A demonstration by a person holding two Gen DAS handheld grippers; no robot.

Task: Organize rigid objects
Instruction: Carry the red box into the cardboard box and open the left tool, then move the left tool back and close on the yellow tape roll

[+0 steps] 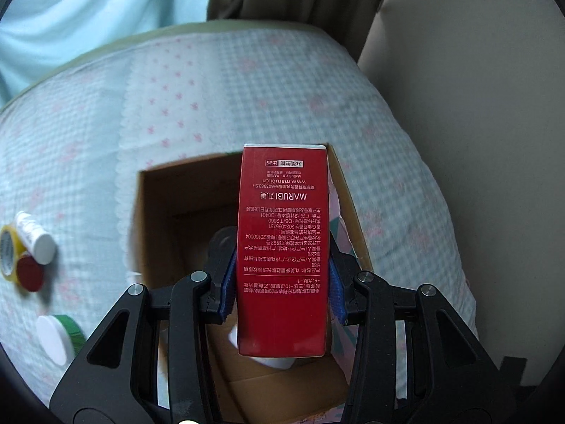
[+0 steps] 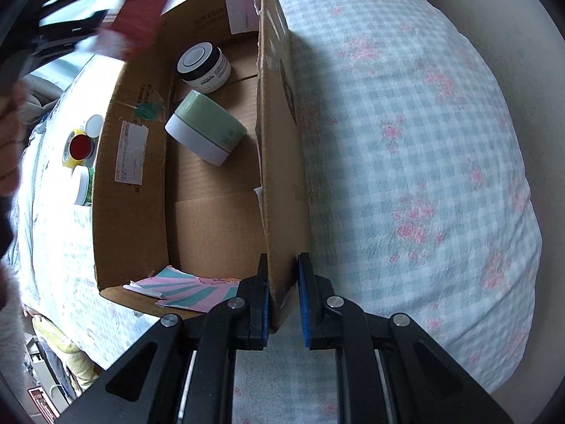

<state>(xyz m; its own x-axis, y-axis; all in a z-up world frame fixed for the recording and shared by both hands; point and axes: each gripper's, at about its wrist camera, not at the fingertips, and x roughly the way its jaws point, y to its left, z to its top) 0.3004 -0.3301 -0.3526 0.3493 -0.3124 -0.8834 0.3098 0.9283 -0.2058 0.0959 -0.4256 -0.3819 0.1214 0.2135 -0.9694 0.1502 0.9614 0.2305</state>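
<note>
My left gripper (image 1: pixel 280 291) is shut on a tall red MARUBI carton (image 1: pixel 282 247) and holds it above the open cardboard box (image 1: pixel 152 219). In the right wrist view the red carton (image 2: pixel 137 24) shows blurred over the box's far corner. My right gripper (image 2: pixel 282 296) straddles the box's near wall (image 2: pixel 279 176); the left pad touches the cardboard and a small gap shows at the right pad. Inside the box lie a white and black jar (image 2: pixel 204 65) and a green and white jar (image 2: pixel 206 127).
The box sits on a checked floral quilt (image 2: pixel 406 141). Left of the box lie a white tube (image 1: pixel 35 236), yellow tape roll (image 1: pixel 7 251), red-lidded jar (image 1: pixel 30 272) and green jar with white lid (image 1: pixel 56 335). A torn pink and teal label (image 2: pixel 183 288) hangs on the box's near end.
</note>
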